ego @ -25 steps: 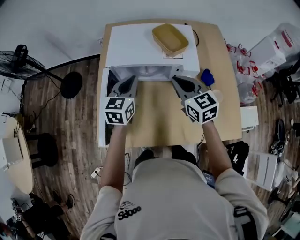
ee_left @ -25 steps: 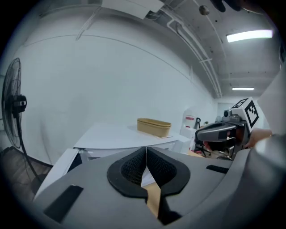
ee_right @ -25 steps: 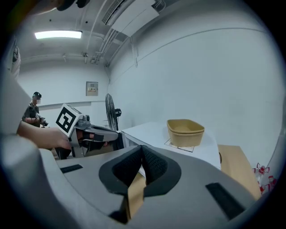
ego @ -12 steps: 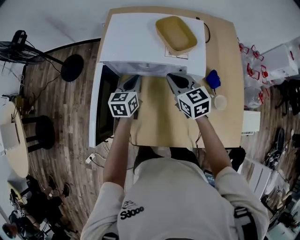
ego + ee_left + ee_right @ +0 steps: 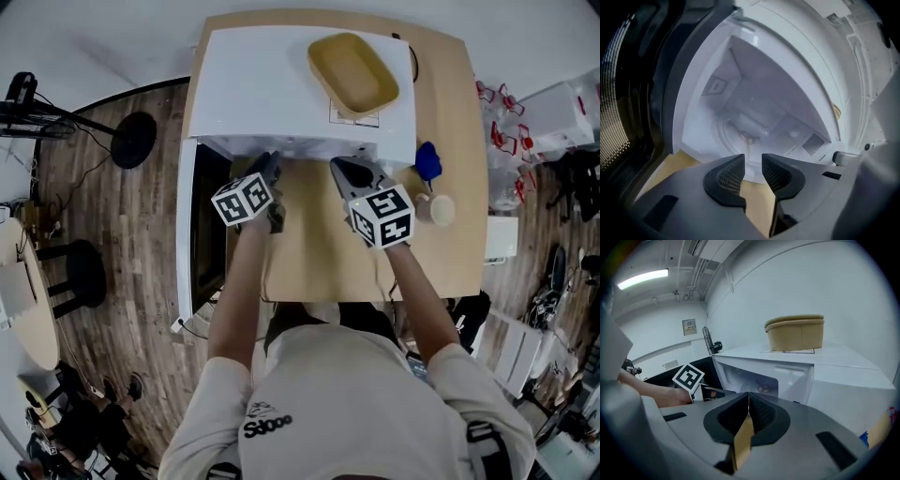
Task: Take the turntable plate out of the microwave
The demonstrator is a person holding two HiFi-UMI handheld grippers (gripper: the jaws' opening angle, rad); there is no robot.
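Note:
The white microwave (image 5: pixel 281 84) stands on the wooden table (image 5: pixel 319 258) with its door (image 5: pixel 200 234) swung open to the left. Inside the lit cavity the clear glass turntable plate (image 5: pixel 733 130) lies flat on the floor. My left gripper (image 5: pixel 272 164) sits at the left of the opening and points in at the plate. Its jaws (image 5: pixel 753 165) are opening, a narrow gap between them and nothing in it. My right gripper (image 5: pixel 342 164) hovers at the right of the opening, shut (image 5: pixel 748 404) and empty, apart from the plate.
A tan oval tub (image 5: pixel 353 72) rests on the microwave's top (image 5: pixel 794 332). On the table to the right lie a blue object (image 5: pixel 428 159) and a small round cup (image 5: pixel 438 208). The open door bounds the left side; bare tabletop lies in front of the cavity.
Both grippers have sunk and drawn closer to the microwave's opening. The left gripper has rolled, so its marker cube now sits tilted.

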